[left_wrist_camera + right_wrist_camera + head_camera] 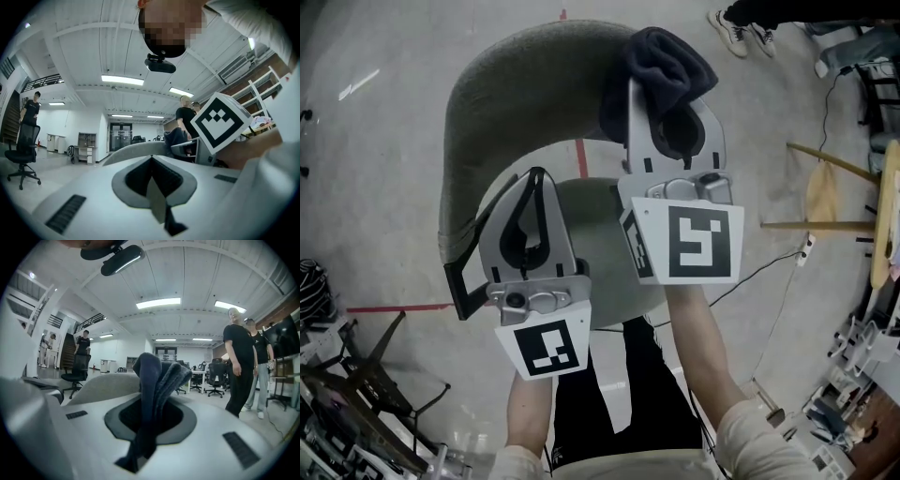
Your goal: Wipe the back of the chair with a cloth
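Curved grey upholstered chair (502, 103) fills the centre of the head view, seen from above, with its backrest (469, 159) arcing round the round seat (605, 234). The person stands just behind the seat so both tools can reach the back. Right gripper (670, 103) is held forward over the right end of the backrest's top edge, jaws clamped on a bunched dark blue cloth (661, 61). The right gripper view shows the cloth (157, 380) pinched between the jaws and sticking out past them, so fabric rather than plastic would meet the upholstery. The backrest (105, 383) lies just beyond it. Cloth looks at or just above the rim; contact can't be confirmed. Left gripper (536, 180) hangs lower over the left side of the seat, near the inner face of the back, jaws together on nothing. It is probably parked out of the way, since wiping needs one tool. Judging by this, the wipe is at the top edge.
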`<state>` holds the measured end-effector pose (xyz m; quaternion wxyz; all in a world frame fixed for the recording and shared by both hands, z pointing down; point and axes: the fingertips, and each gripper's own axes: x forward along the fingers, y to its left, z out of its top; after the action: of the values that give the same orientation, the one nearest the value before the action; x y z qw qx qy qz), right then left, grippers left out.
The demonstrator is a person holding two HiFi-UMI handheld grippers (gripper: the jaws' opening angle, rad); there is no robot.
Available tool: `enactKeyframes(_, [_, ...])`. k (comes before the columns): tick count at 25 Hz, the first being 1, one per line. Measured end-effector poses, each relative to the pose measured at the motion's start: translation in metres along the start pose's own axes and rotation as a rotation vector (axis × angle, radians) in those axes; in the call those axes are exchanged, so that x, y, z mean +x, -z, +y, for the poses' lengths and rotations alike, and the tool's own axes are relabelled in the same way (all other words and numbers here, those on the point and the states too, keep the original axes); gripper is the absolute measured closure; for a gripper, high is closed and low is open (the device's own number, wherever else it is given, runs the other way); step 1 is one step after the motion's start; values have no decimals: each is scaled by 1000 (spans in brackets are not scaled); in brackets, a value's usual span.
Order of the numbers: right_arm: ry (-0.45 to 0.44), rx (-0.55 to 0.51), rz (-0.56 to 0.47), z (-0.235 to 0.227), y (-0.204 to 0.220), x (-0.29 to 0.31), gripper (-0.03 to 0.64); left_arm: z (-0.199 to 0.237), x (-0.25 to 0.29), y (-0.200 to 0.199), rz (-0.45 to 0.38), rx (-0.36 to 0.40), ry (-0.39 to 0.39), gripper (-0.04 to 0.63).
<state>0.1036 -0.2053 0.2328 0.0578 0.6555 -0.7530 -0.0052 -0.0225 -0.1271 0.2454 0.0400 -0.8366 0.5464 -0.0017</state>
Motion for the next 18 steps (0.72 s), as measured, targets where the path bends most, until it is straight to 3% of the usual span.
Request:
enactKeyframes(13, [57, -23, -2, -29, 7, -23, 563, -35, 2, -1, -2, 0, 34, 581])
enactKeyframes(18, [-87, -12, -38, 20, -6, -28, 563, -16, -10, 1, 5, -18, -28, 581])
